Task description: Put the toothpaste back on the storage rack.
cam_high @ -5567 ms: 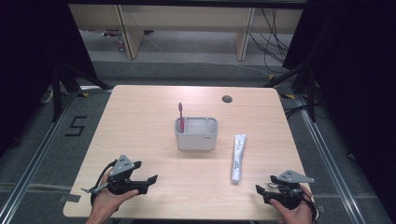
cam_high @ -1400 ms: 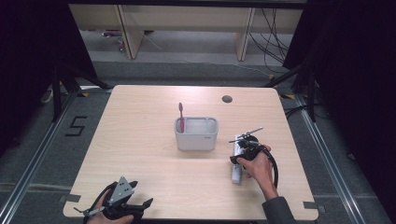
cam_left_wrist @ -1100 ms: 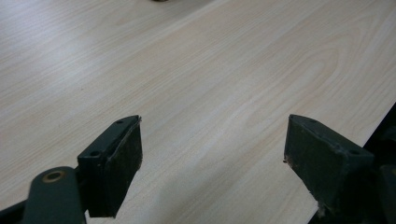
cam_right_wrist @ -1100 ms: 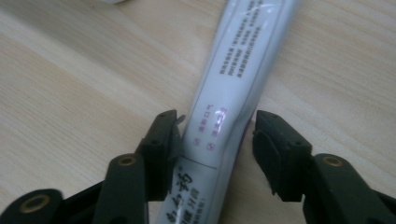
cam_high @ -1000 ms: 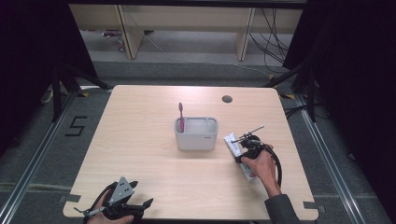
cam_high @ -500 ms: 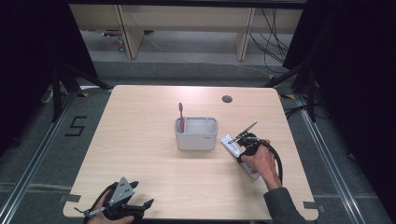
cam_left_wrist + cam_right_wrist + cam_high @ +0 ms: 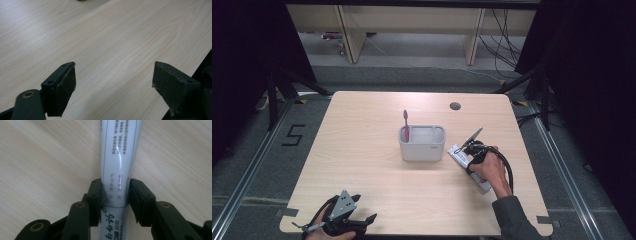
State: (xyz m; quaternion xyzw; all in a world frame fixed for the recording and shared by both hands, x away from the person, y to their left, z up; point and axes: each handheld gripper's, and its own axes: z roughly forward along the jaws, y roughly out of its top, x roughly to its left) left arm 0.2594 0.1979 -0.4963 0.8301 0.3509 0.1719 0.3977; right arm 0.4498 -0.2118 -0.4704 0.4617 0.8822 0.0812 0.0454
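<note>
From above, the right gripper [image 7: 466,150] is closing on a white toothpaste tube [image 7: 455,151] lying on the table [image 7: 362,130] just right of the grey holder [image 7: 422,144] with its pink toothbrush [image 7: 406,123], the tube's long axis slanting toward the near right edge. The left gripper [image 7: 112,82], in its own view, is idling with jaws wide apart over bare wood beside the table's edge. Along the right gripper's jaws, both pads are pinching the tube across its width, its length running straight ahead over open tabletop.

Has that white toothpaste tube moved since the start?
Yes. The toothpaste tube, clamped by the just-closing right gripper, has swung its far end toward the grey holder, nearly touching it.
</note>
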